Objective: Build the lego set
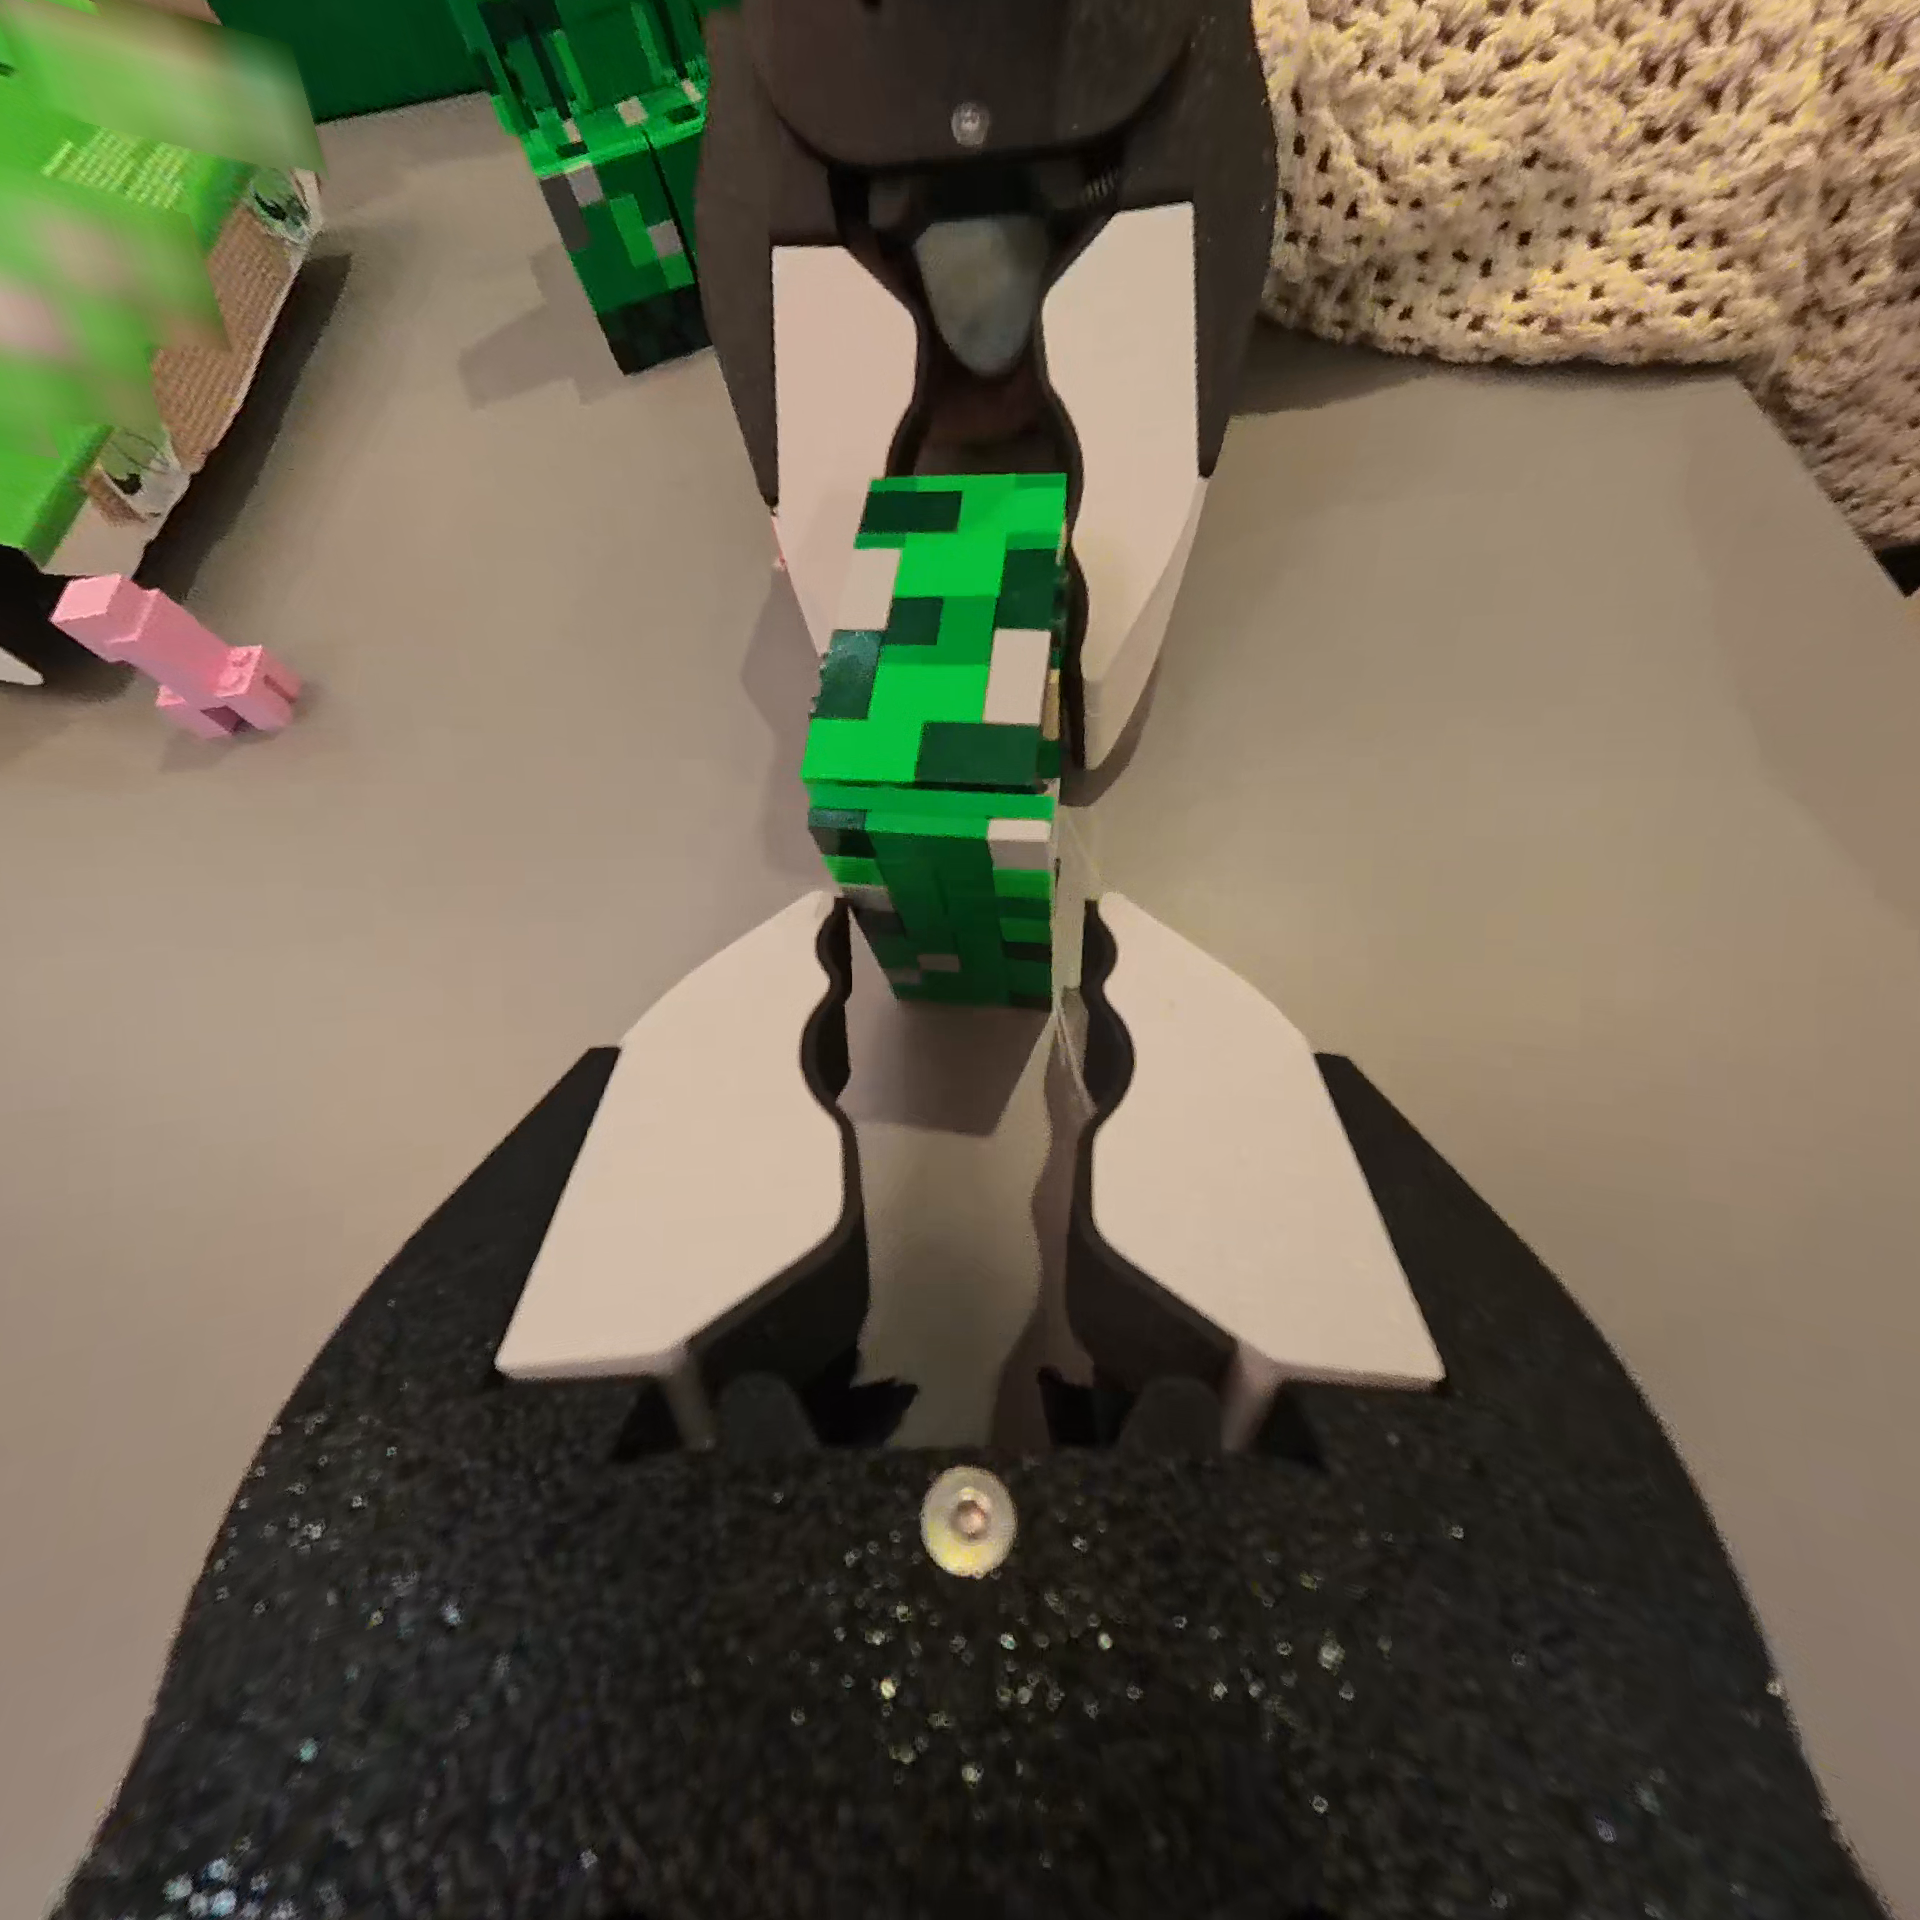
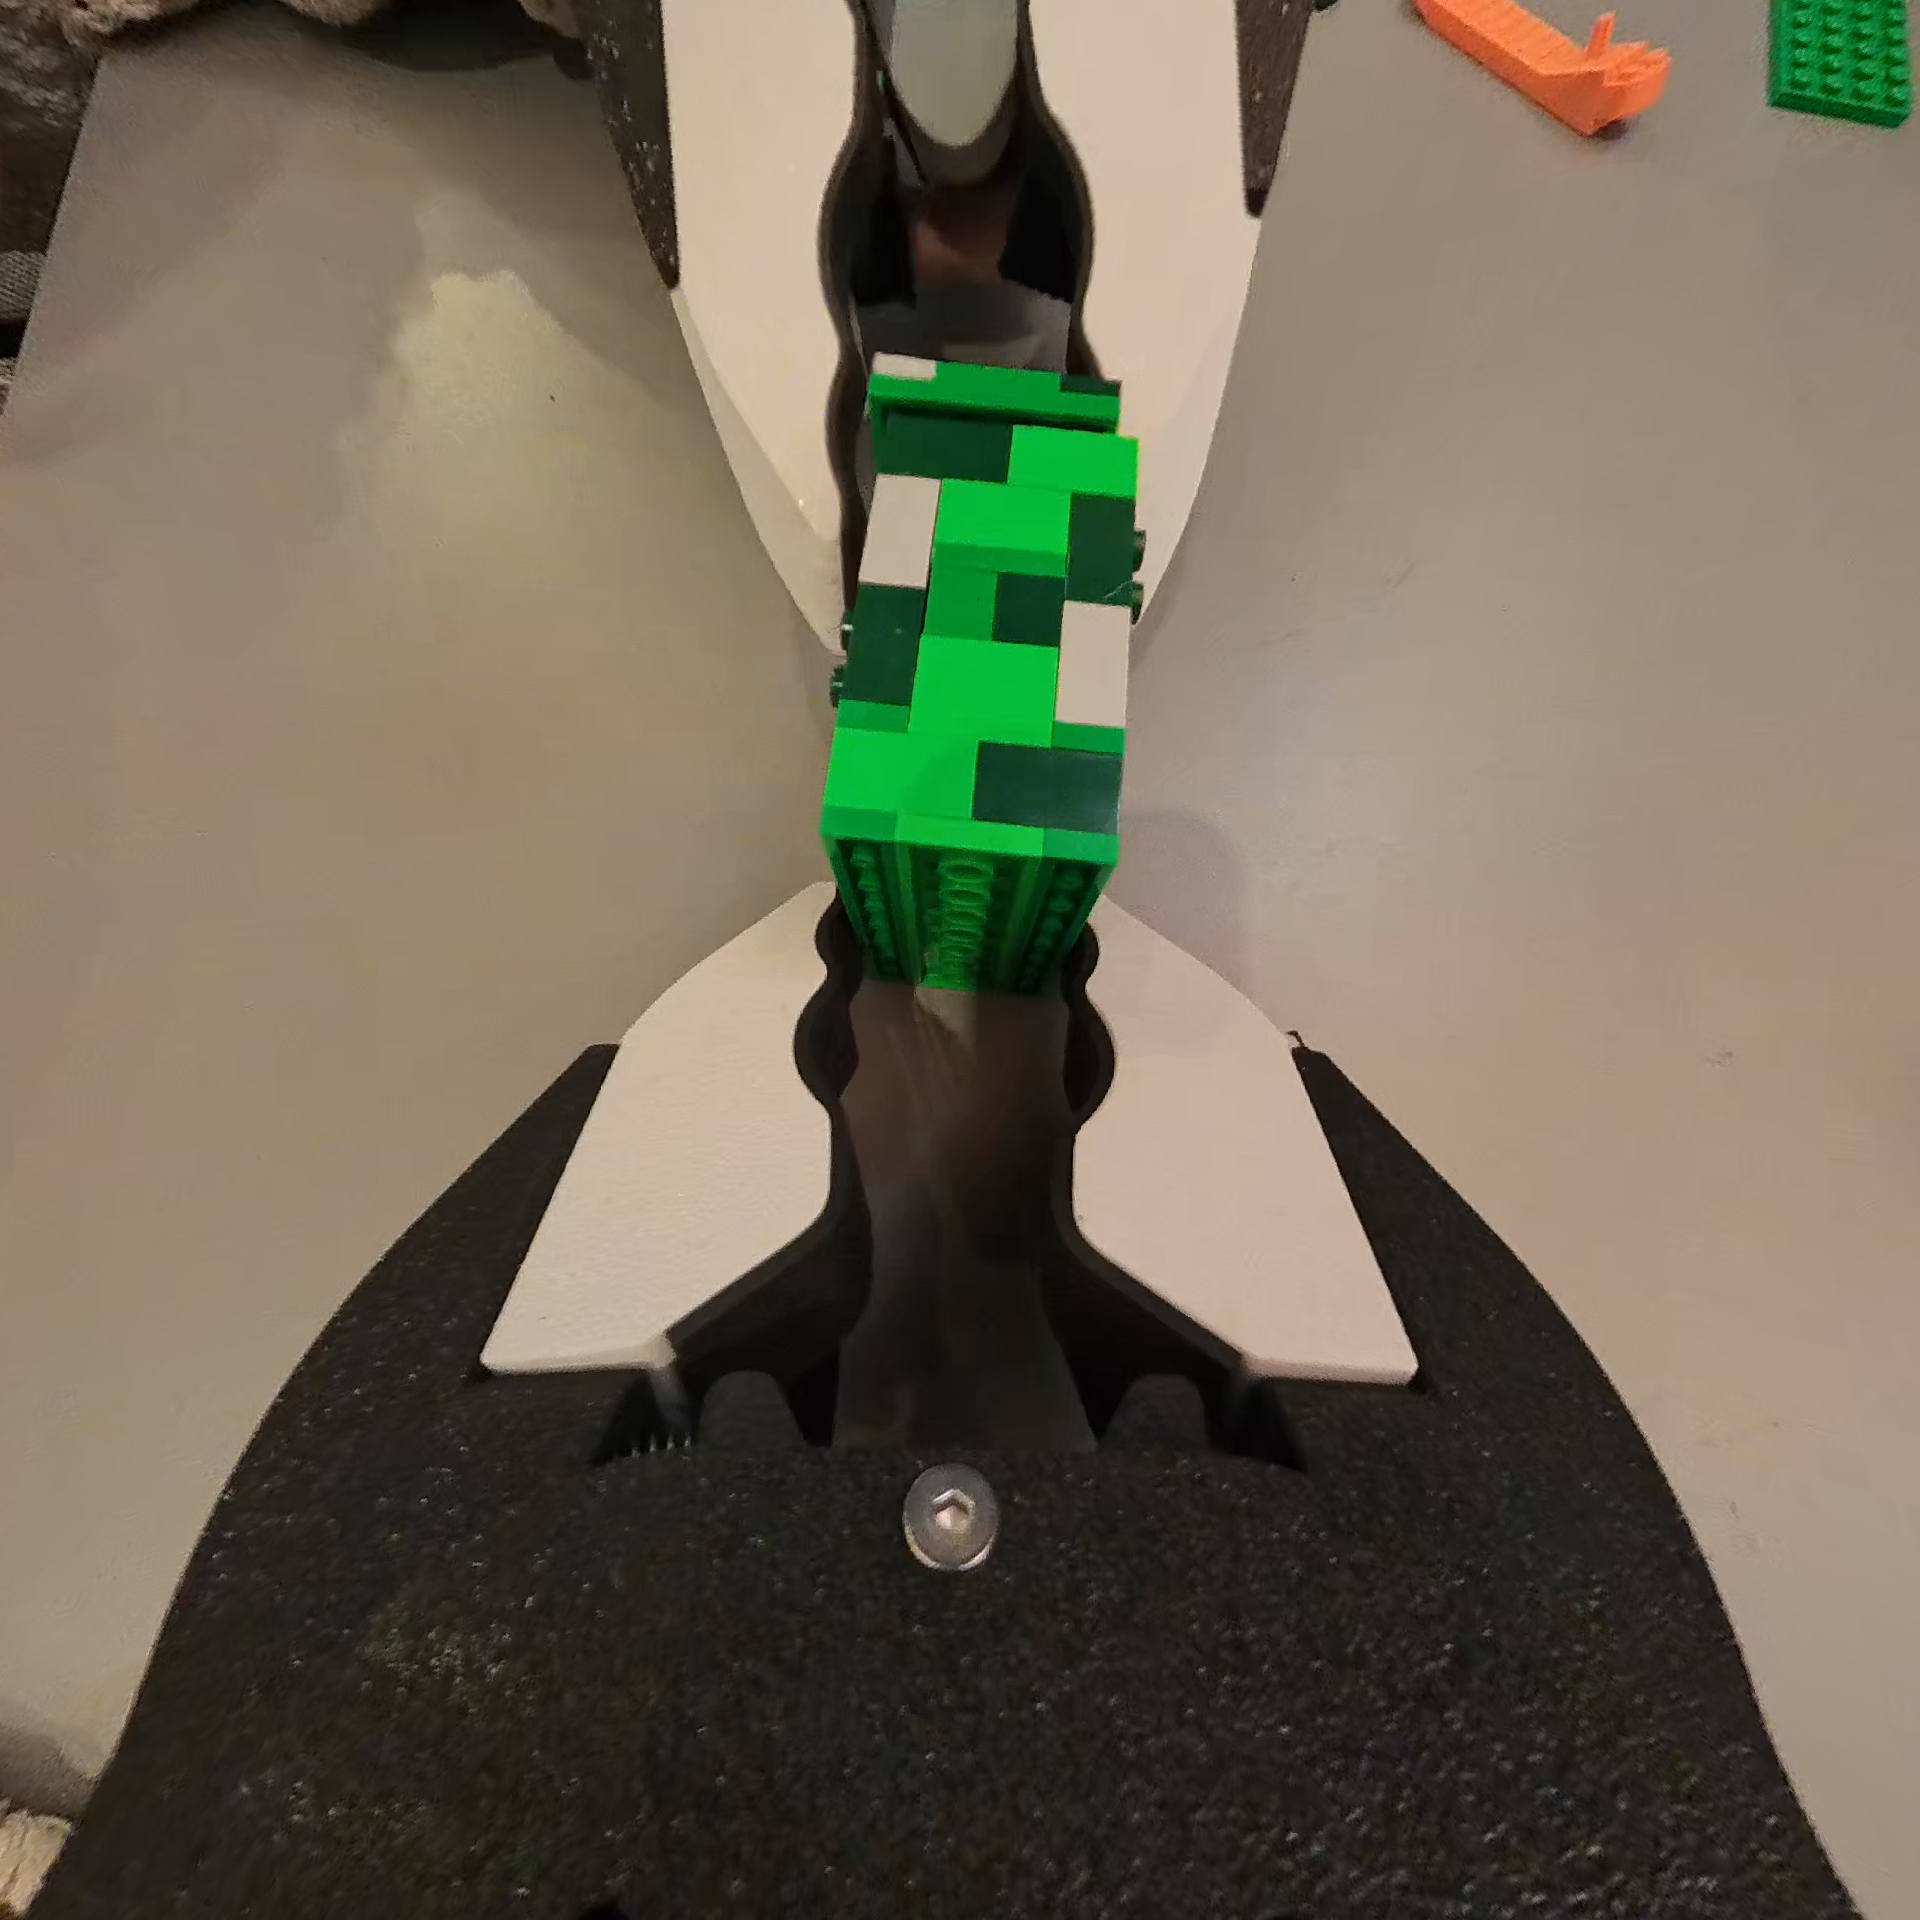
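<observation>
A green pixel-patterned lego block [image 1: 940,665] of light green, dark green and grey tiles hangs above the grey table [image 1: 416,1039], held from both ends. In the left wrist view my left gripper [image 1: 956,935] is shut on its near column-shaped segment [image 1: 945,904]. My right gripper [image 1: 951,696] comes in from the top and is shut on the far tiled segment. In the right wrist view my right gripper [image 2: 966,925] grips the block [image 2: 987,644] at its studded end, and the left gripper [image 2: 987,582] clamps the far end. A seam shows between the two segments.
A larger green pixel lego figure [image 1: 613,208] stands at the back left, beside a green box [image 1: 104,312]. A pink lego piece [image 1: 177,655] lies at the left. A cream knitted blanket [image 1: 1610,187] borders the table. An orange brick separator [image 2: 1538,73] and a green plate [image 2: 1844,62] lie far right. The pink lego piece [image 1: 177,655] is about equally far from each gripper, around 20 cm.
</observation>
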